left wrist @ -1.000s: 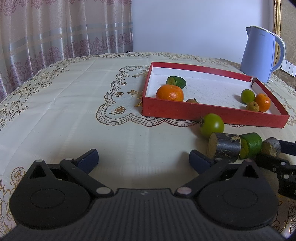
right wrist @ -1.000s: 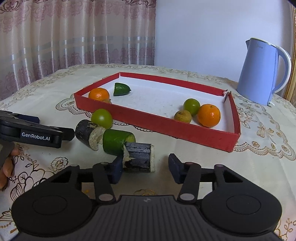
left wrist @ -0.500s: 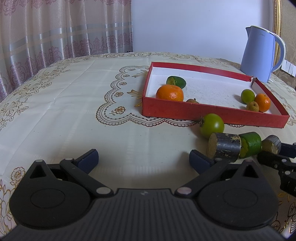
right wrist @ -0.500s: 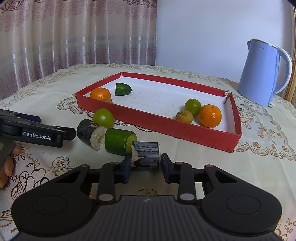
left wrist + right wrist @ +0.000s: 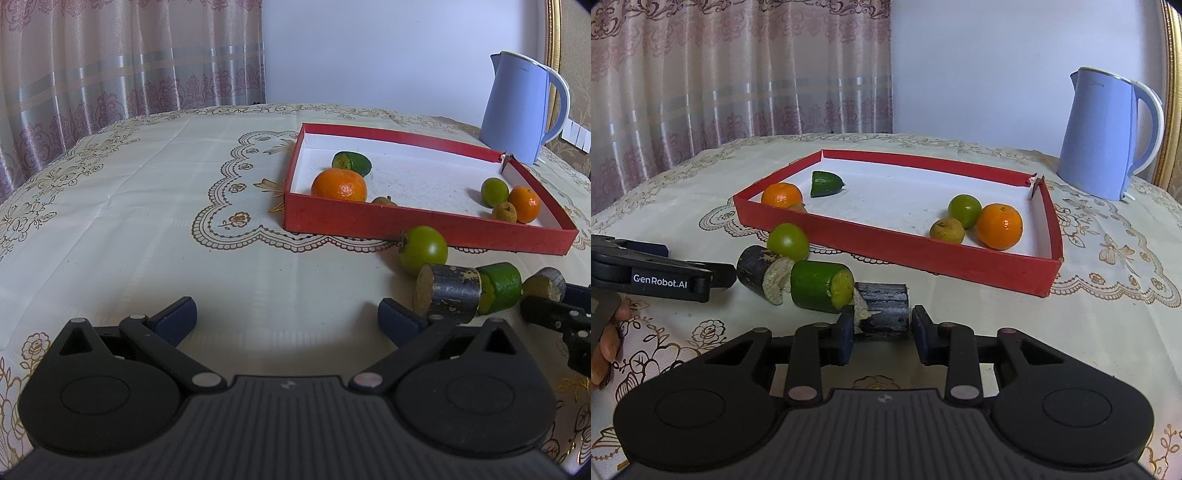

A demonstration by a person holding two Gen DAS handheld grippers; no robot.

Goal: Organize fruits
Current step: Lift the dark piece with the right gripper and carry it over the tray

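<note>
**Visitor:** What is happening on the table at this moment?

**Onlooker:** A pick-up is under way. The right gripper (image 5: pixel 882 326) has just been closing, and its blue pads now press on both sides of a short dark cylinder piece (image 5: pixel 884 308) that lies on the tablecloth (image 5: pixel 960 317). That piece sits just in front of the red tray (image 5: pixel 886 243), at the near end of a loose row: next to it a green cylinder piece (image 5: pixel 818 288), then a second dark piece (image 5: pixel 755 267), with a round green fruit (image 5: pixel 788 241) behind them against the tray's front wall.

**Visitor:** And the other hand?

**Onlooker:** The left gripper (image 5: pixel 288 319) is wide open and holds nothing. It hangs low over bare cloth, tilted downward, its nearer finger just beside the second dark piece. From the right-hand camera I see a few fingers of the person's hand (image 5: pixel 607 341) at its handle.

**Visitor:** What does the next move need?

**Onlooker:** I judge a straight lift, then a carry over the tray's front wall to an open spot on the white floor. The tray already holds two oranges, a green slice, a small green fruit and a brownish one. The held piece touches, or nearly touches, the green one; I cannot tell which, so lifting cleanly matters. The right gripper also tilts downward, low over the cloth.
</note>
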